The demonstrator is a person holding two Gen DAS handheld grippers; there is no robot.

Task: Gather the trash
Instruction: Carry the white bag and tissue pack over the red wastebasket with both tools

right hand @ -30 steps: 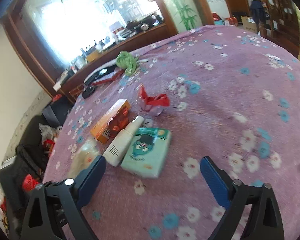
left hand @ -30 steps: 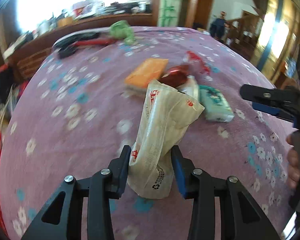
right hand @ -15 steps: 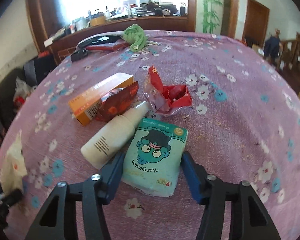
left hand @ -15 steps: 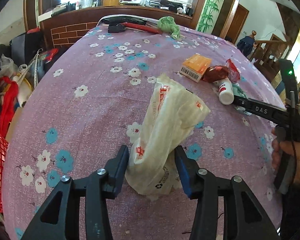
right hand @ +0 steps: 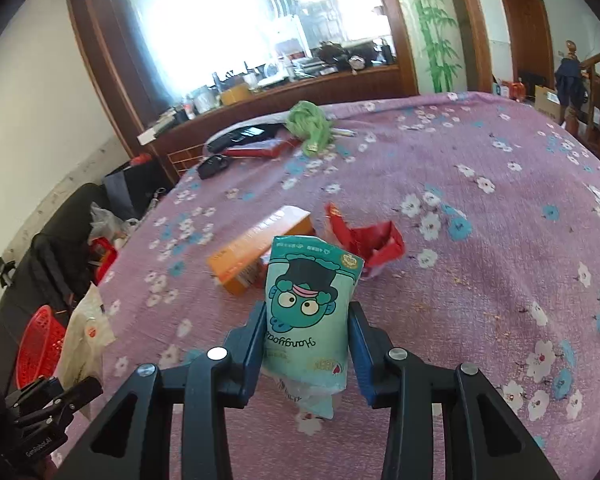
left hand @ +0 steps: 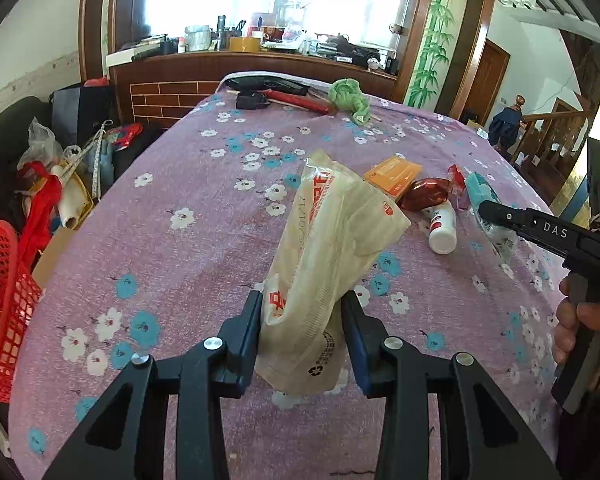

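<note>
1. My left gripper (left hand: pixel 302 328) is closing its jaws on a cream paper bag (left hand: pixel 324 264); pads are pressing both sides, and the bag is sticking up tilted above the purple floral tablecloth (left hand: pixel 180 240).
2. My right gripper (right hand: pixel 308 340) is closing its jaws on a teal tissue pack (right hand: pixel 310 312) with an upside-down cartoon face; the pack is standing upright between the pads, lifted off the cloth.
3. Other trash is lying mid-table: orange box (right hand: pixel 256 248), red wrapper (right hand: pixel 368 244) just beside it, and a white bottle (left hand: pixel 442 228) touching a shiny red wrapper (left hand: pixel 428 198).
4. A green cloth (right hand: pixel 310 124) is sitting at the far table edge, near some dark tools.
5. A red basket (left hand: pixel 0 304) is standing beyond the table's left edge.
6. A hand (left hand: pixel 580 332) is gripping the right gripper's handle.
</note>
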